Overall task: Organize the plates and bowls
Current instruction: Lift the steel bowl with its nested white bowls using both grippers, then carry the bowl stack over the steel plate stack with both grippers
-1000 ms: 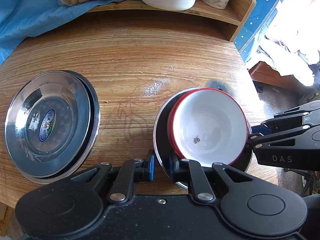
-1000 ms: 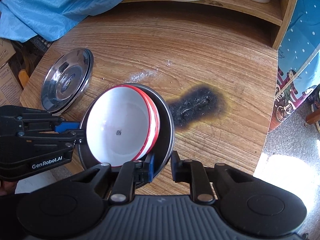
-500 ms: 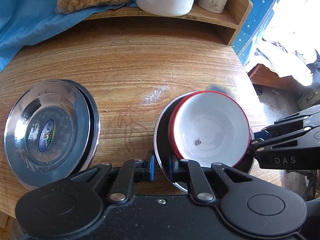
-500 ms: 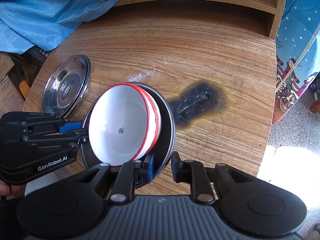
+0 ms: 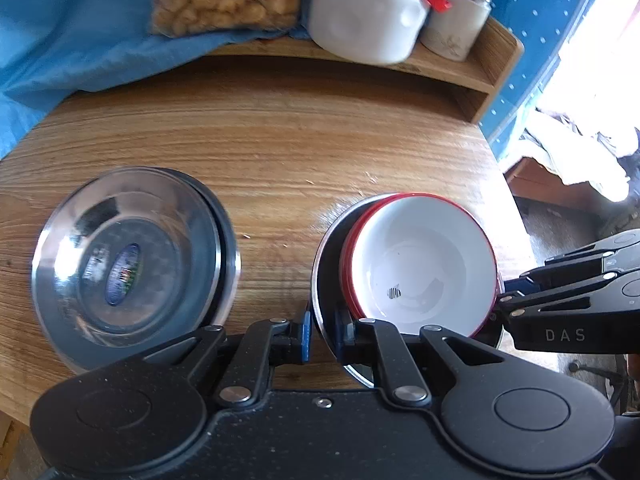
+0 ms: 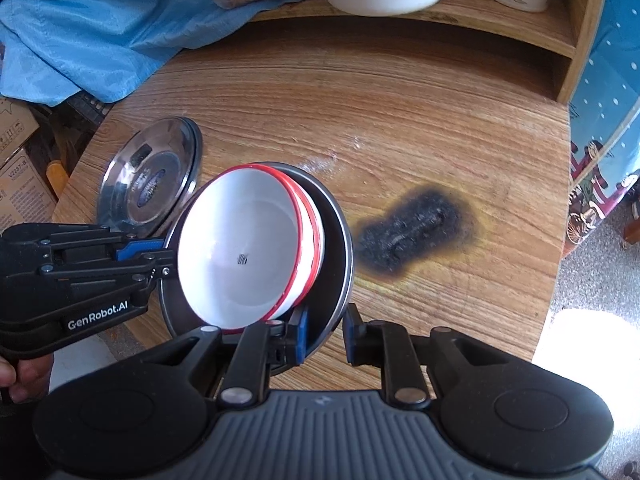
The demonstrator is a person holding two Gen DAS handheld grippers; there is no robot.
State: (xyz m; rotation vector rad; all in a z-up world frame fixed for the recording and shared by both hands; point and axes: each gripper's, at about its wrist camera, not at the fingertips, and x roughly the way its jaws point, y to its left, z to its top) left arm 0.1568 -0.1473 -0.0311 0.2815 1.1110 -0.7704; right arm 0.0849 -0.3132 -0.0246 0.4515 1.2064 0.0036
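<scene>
Bright daylight, right-side glare, motion blur, fisheye warping

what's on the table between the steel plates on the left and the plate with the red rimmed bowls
Nothing: the left wrist view shows only bare wooden table between the steel plates and the dark plate holding the red-rimmed bowls.

Left wrist view: looking steeply down past the left gripper [image 5: 322,338], close over the wooden table [image 5: 280,140], facing the shelf [image 5: 460,68] beyond. Right wrist view: same steep, close aim past the right gripper [image 6: 325,334]. Shared: red-rimmed bowls [image 5: 420,264] [image 6: 244,248], steel plates [image 5: 128,264] [image 6: 152,180], each opposite gripper.
</scene>
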